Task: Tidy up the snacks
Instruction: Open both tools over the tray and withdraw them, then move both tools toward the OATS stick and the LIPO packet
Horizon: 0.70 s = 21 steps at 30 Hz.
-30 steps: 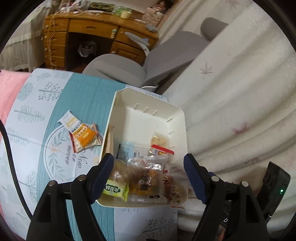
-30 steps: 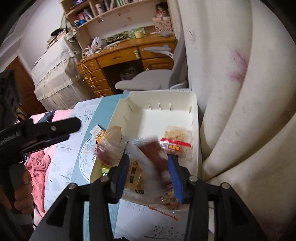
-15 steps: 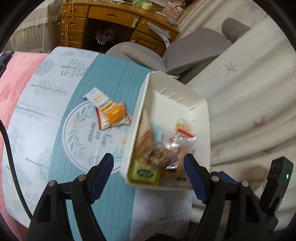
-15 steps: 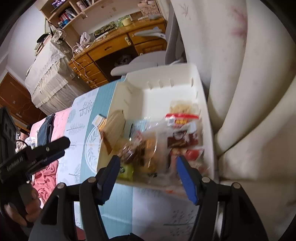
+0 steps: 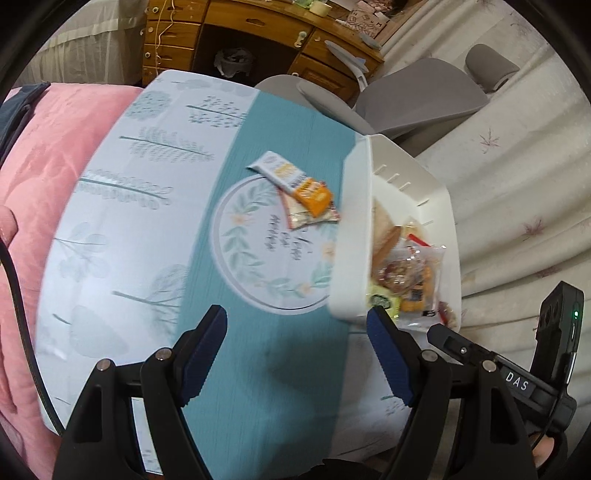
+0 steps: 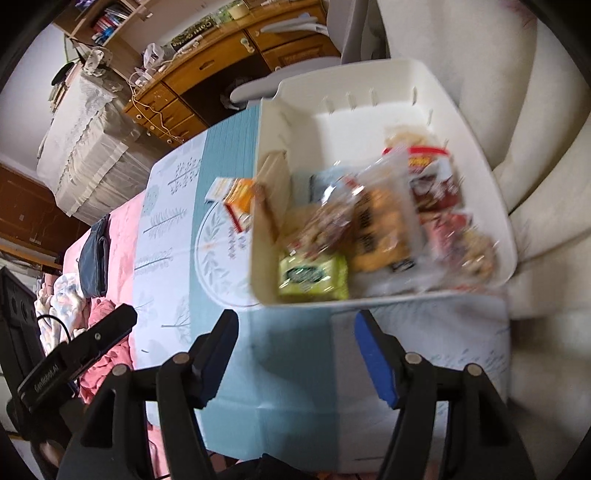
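A white bin (image 5: 351, 221) (image 6: 369, 85) stands at the right side of the teal and pale tablecloth, with several wrapped snacks piled in its near end. Loose on the cloth left of the bin lie an orange packet (image 5: 312, 194) (image 6: 242, 194) and a white one (image 5: 275, 168). My left gripper (image 5: 295, 325) hangs open over bare cloth, left of the bin's near corner, nothing between its fingers. My right gripper (image 6: 295, 328) sits just in front of the bin's near wall, its jaws opening and empty.
A pink blanket (image 5: 55, 166) covers the left end. A cream curtain (image 5: 517, 184) hangs close against the bin's right side. A grey chair (image 5: 406, 96) and a wooden desk (image 5: 258, 33) stand beyond the table's far edge. The left gripper's body (image 6: 74, 354) shows at lower left.
The right gripper let go of a dark red packet into the bin, widened its jaws and drew back. The left gripper swung left from over the bin to over the cloth.
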{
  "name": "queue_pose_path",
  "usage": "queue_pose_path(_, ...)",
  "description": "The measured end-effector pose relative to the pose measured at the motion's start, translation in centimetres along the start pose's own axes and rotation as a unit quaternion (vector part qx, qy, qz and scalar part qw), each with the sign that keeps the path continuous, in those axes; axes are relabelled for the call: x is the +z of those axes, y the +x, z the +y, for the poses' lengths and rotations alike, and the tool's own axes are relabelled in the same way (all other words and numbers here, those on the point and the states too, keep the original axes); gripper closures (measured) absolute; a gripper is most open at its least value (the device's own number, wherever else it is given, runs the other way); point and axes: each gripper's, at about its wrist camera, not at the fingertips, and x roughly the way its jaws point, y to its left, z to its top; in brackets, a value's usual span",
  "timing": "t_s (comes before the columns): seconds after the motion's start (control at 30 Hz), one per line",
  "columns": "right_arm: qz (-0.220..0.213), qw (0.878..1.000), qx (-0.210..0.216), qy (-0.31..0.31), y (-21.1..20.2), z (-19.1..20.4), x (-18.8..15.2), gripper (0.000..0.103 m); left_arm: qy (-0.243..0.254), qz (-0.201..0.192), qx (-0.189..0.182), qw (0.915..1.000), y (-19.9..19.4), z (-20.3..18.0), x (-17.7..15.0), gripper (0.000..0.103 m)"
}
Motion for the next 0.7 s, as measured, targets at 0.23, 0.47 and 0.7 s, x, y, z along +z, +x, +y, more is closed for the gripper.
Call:
queue_pose_path(0.23,0.008,1.000,-0.002,0.015,2.0,4.9,-1.7,0.031,0.021,0.010,0.010,0.9997,-1.8,4.9,0.9,0.026)
queue_pose_path(0.47,0.004,0.998,0.007,0.067,4.2,8.6,-3.1,0.031,0.074,0.029,0.015,0.9967,-2.5,8.4,2.8,0.026)
queue_pose_path(0.7,-0.033,0.989,-0.014,0.142,5.4,10.4,-3.9,0.031,0.139,0.049,0.020,0.9889,-2.0,10.1,5.3,0.026)
